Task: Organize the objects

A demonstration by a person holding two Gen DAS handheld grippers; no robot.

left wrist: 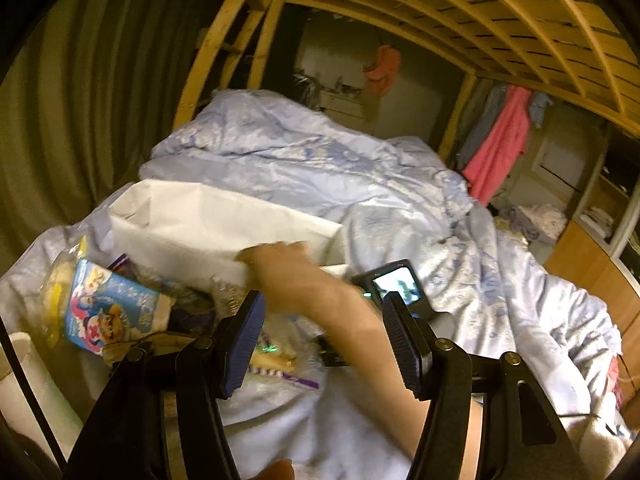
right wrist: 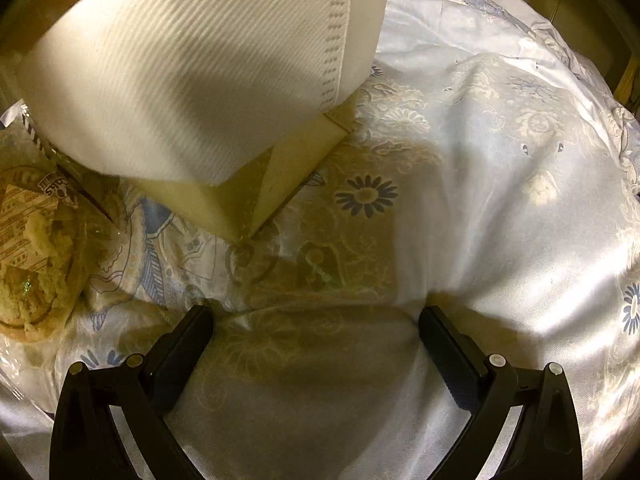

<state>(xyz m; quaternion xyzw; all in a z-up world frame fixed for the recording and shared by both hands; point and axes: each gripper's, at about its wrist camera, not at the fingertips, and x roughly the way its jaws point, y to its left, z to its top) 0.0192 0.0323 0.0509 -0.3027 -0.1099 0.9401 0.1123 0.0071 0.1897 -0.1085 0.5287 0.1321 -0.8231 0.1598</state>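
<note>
Both claws gape wide and empty: the left gripper (left wrist: 324, 344) behind the white bag (left wrist: 224, 228), the right gripper (right wrist: 316, 344) over the quilt (right wrist: 480, 200) just before it. A bare forearm (left wrist: 320, 300) reaches to the bag's rim; a blue snack packet (left wrist: 108, 312) lies left of it.

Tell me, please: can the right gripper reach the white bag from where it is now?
Probably yes. The right gripper is open over the bedding, and nothing lies between it and the white bag ahead and to its left.

Black tongs (right wrist: 316, 344), ribbed blue pads (left wrist: 244, 344), silver screws.
</note>
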